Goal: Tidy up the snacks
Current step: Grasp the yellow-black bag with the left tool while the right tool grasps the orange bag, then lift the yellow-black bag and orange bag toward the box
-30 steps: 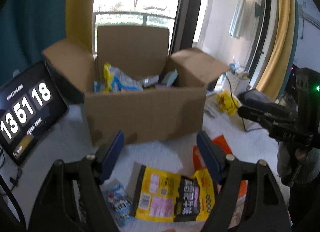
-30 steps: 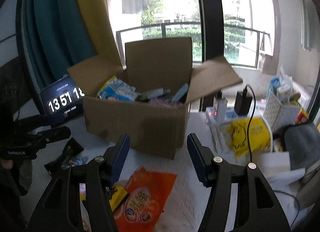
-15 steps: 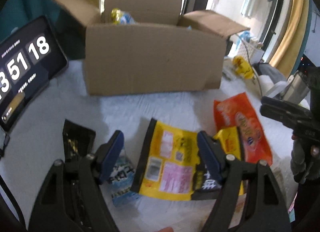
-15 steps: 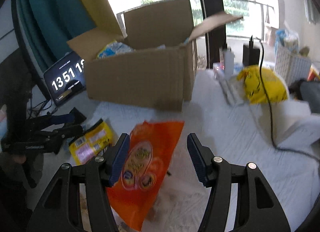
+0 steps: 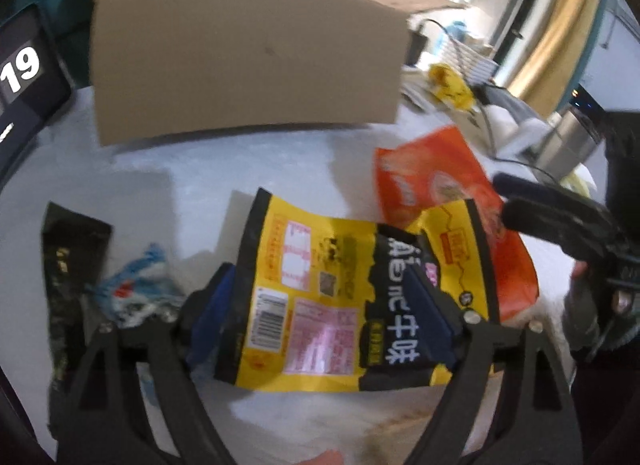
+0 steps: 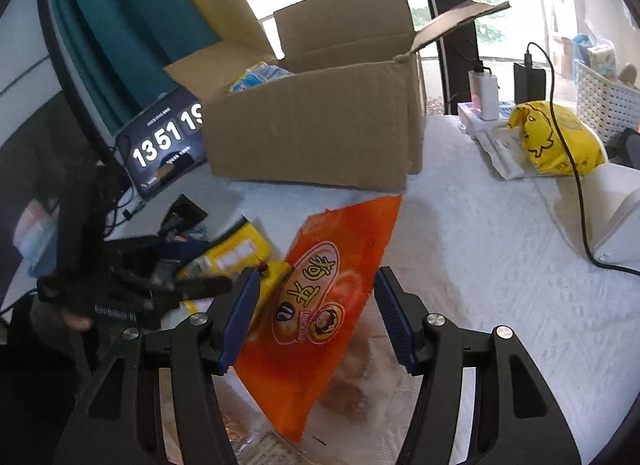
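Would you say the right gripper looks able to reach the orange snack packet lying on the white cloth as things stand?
Probably yes: the right gripper is open and straddles the orange snack packet, with nothing above it. A yellow-and-black packet overlaps only its left edge.

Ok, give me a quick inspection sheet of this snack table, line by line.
Surface: white textured cloth.
Job's things: open cardboard box with packets inside; orange snack bag, yellow snack bag, blue-white packet and black packet lying loose on the cloth.
Clutter: yellow plastic bag, white basket.
Grippers: left gripper open over the yellow snack bag; right gripper open over the orange snack bag.
Cables: black cable across the cloth, chargers plugged in.
Surroundings: clock tablet, teal curtain, window.
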A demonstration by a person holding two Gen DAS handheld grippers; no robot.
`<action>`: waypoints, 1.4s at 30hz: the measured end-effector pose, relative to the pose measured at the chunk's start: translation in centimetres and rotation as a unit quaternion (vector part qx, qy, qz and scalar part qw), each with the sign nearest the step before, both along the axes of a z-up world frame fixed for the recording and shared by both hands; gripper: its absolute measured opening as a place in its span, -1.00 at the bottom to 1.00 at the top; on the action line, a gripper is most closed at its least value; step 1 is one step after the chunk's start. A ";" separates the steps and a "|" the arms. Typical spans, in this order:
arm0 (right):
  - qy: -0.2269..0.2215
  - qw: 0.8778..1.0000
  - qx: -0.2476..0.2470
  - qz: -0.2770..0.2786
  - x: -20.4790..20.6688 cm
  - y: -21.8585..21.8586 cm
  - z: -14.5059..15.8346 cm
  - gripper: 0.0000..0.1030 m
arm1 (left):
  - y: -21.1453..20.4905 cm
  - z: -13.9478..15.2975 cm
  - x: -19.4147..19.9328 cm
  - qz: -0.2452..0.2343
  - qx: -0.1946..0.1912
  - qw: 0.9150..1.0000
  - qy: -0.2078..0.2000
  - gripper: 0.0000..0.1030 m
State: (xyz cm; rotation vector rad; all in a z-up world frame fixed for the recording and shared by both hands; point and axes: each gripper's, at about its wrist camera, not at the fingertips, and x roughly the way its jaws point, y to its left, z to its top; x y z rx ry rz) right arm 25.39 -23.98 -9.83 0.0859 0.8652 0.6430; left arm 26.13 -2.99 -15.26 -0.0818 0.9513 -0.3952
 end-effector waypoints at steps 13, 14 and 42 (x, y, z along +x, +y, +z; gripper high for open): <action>0.006 1.000 0.014 -0.001 0.5 0.4 -0.6 0.21 | -3.7 -0.3 -1.3 -0.063 0.008 0.998 0.009 0.95; 0.006 1.000 0.017 -0.001 0.6 0.4 -0.5 0.21 | -4.0 -0.5 -1.2 -0.068 0.014 0.998 0.011 0.95; 0.005 0.997 -0.076 -0.002 1.4 4.5 -1.6 0.22 | 1.4 1.9 -3.7 -0.033 0.014 0.999 -0.038 0.06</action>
